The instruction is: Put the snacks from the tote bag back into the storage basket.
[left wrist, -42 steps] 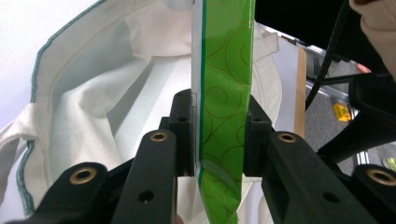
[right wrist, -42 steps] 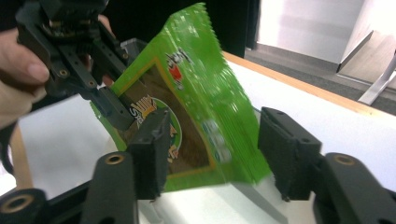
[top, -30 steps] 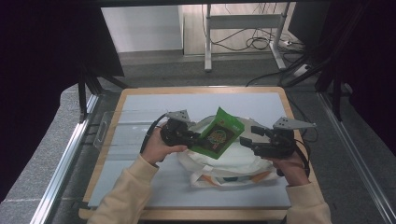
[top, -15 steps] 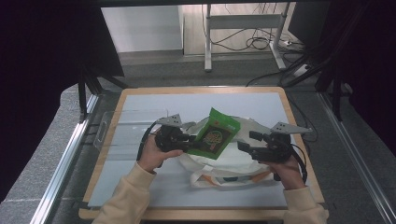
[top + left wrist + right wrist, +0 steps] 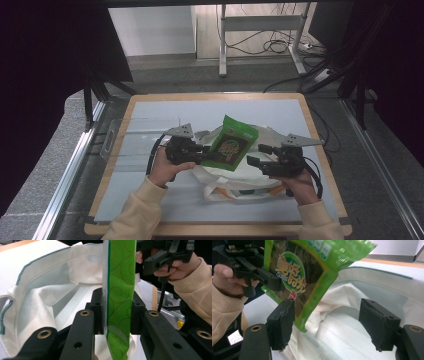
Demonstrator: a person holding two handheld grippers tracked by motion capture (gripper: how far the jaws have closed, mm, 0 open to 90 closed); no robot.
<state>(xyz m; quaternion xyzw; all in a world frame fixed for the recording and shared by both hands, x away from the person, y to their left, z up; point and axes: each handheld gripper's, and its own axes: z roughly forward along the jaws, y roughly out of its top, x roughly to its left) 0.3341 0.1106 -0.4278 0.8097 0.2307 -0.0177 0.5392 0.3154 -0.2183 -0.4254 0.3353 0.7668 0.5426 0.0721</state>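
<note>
Since the earlier frame, both my hands drew nearer me. Left gripper clamped the snack packet, its long axis slanting over the cloth bag; right gripper gaped empty beside it.

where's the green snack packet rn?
High view: the green snack packet is mid-table, held above the white cloth bag, clamped by the left gripper, with the right gripper open just beside it.

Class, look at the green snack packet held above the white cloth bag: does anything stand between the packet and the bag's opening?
Nothing visible does. The left gripper is clamped on the green snack packet, which hangs over the white cloth bag. The bag's mouth lies open below it, and the right gripper stands open beside the packet's lower corner.
</note>
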